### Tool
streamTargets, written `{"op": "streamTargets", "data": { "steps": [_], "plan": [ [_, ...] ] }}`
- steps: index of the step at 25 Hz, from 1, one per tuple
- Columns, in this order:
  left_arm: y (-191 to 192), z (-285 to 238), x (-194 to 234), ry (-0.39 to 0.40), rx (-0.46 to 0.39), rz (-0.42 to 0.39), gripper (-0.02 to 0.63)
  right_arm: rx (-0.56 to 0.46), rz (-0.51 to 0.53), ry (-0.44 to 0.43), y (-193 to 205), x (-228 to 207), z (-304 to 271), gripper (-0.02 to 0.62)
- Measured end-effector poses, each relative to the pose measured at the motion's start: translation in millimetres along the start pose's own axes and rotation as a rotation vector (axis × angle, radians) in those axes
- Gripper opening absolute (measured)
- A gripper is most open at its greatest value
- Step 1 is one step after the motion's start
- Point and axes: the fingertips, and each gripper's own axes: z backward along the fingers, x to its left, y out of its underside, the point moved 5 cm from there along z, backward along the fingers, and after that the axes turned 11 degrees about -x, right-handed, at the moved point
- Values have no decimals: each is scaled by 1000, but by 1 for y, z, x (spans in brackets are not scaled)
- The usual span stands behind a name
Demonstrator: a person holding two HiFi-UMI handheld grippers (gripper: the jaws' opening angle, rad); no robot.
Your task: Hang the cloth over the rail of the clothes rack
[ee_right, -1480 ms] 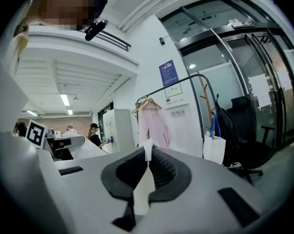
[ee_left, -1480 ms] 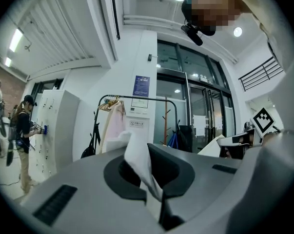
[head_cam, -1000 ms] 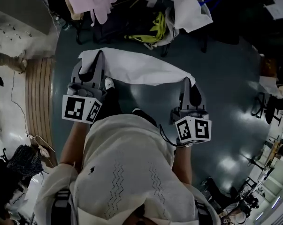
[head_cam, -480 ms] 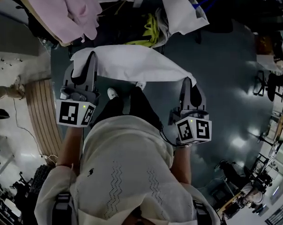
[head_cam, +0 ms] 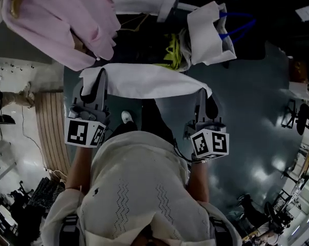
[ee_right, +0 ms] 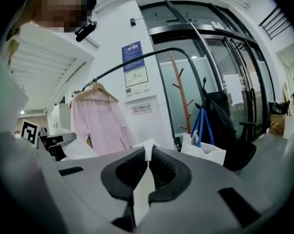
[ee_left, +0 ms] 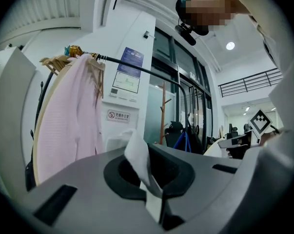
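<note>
A white cloth (head_cam: 144, 81) is stretched flat between both grippers in the head view. My left gripper (head_cam: 96, 83) is shut on its left end, and a white fold (ee_left: 137, 155) sticks up through the jaws (ee_left: 149, 182). My right gripper (head_cam: 202, 95) is shut on the right end, where a thin strip of cloth (ee_right: 142, 189) shows in the pinch (ee_right: 146, 162). The rack's dark rail (ee_left: 137, 69) arches above and ahead, also seen as a curved bar (ee_right: 137, 60). The cloth is apart from the rail.
A pink shirt (head_cam: 67, 19) hangs on a wooden hanger (ee_right: 95, 89) at the rack's left end. Below the rack sit a white bag with blue handles (head_cam: 208, 32) and yellow straps (head_cam: 173, 55). A slatted wooden platform (head_cam: 49, 132) lies to the left. A wooden coat stand (ee_right: 181, 96) rises by the glass doors.
The pink shirt and the bag have grown larger and shifted nearer in the head view: the person has stepped closer to the rack. Both grippers still hold the stretched cloth.
</note>
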Motion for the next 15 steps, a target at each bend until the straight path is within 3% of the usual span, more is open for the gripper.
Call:
{"op": "streamTargets", "data": {
  "steps": [4,8,11,15],
  "plan": [
    [-10,-52,-4,20,-54,6,15,-10,-6,-68,-18,-27,-60,21],
    [-25,-102,0,-20,-121,-44,15,-85,21,-148,-55,-52,-110,21],
    [-43,-126,-3,-32,-174,-81,15,-149,49,-187,-92,-66,-129,21],
    [-91,-161,-2,12,-225,-179,15,-250,116,-237,-157,-65,-150,21]
  ]
}}
